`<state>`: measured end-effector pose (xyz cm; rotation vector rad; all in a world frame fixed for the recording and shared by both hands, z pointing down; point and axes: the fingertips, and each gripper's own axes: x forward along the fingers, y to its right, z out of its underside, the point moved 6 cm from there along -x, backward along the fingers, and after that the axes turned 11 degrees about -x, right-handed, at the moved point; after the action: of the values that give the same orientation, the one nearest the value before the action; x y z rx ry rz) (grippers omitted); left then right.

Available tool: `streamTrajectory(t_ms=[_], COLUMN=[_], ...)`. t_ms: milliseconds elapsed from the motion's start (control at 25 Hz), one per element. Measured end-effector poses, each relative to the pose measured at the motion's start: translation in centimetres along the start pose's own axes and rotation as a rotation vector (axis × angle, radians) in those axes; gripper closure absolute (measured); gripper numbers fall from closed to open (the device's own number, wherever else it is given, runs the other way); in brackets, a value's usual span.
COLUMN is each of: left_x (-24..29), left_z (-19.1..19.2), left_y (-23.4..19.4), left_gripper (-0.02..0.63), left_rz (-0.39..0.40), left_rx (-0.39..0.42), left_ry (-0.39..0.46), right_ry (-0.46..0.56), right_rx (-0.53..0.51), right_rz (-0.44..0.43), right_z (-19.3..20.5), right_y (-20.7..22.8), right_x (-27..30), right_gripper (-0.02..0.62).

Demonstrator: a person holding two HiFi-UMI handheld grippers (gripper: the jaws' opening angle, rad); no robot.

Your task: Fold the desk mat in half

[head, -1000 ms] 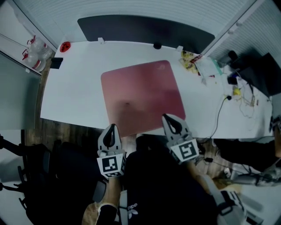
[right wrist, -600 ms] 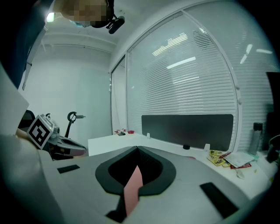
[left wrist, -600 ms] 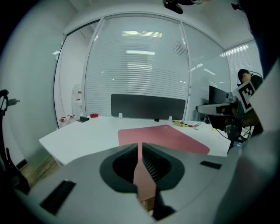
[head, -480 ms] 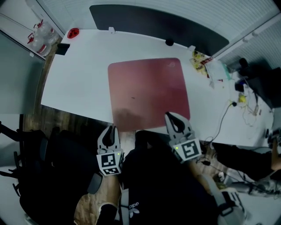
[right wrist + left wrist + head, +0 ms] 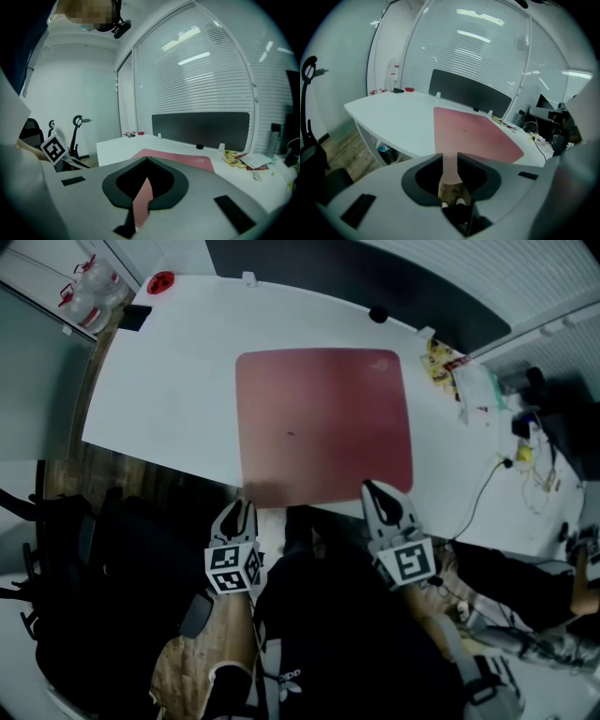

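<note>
A dark red desk mat [image 5: 323, 423] lies flat and unfolded on the white table [image 5: 169, 399]. My left gripper [image 5: 239, 512] hovers just off the table's near edge, below the mat's near left corner. Its jaws are opening, with a narrow gap and nothing between them [image 5: 450, 157]. My right gripper [image 5: 375, 491] sits at the mat's near right corner with its tips together and holding nothing [image 5: 146, 158]. Both gripper views look along the mat [image 5: 473, 133] [image 5: 178, 157] toward the far side.
A black partition panel [image 5: 356, 268] runs along the table's far edge. A red round object [image 5: 160, 282] and a dark flat one [image 5: 134, 318] sit at the far left corner. Snack packets [image 5: 450, 362] and cables [image 5: 487, 474] clutter the right end. A black chair [image 5: 56, 549] stands at left.
The left gripper's jaws have parted from shut. The head camera has tipped, so the table sits higher in view. Both grippers stay at the near edge; the mat has not moved.
</note>
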<state>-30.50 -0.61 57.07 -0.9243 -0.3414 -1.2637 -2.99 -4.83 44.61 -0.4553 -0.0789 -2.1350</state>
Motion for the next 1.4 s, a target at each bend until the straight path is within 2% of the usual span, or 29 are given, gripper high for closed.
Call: streamTrajectory(t_ms=[320, 560, 880, 1200, 1400], left_x=[2.6, 3.4, 4.4, 4.7, 4.8], left_z=[2.9, 4.3, 4.9, 4.0, 3.9], left_y=[-2.0, -2.8, -3.3, -3.2, -3.3], left_gripper=[0.517, 0.512, 0.511, 0.511, 0.511], left_rz=[0.041, 0.053, 0.082, 0.17, 0.159], left_rx=[-0.207, -0.299, -0.371, -0.462, -0.468], left_ry=[-0.125, -0.173, -0.198, -0.169, -0.181], right_ry=[-0.064, -0.086, -0.091, -0.091, -0.094], right_rx=[0.014, 0.019, 0.021, 0.02, 0.016], right_rz=[-0.009, 0.0, 0.003, 0.015, 0.022], right_z=[1.6, 1.8, 1.7, 1.7, 1.6], right_y=[-0.5, -0.4, -0.6, -0.8, -0.7], right_x=[-0.5, -0.5, -0.2, 0.1, 0.1], right_gripper=[0.595, 0.595, 0.595, 0.595, 0.595])
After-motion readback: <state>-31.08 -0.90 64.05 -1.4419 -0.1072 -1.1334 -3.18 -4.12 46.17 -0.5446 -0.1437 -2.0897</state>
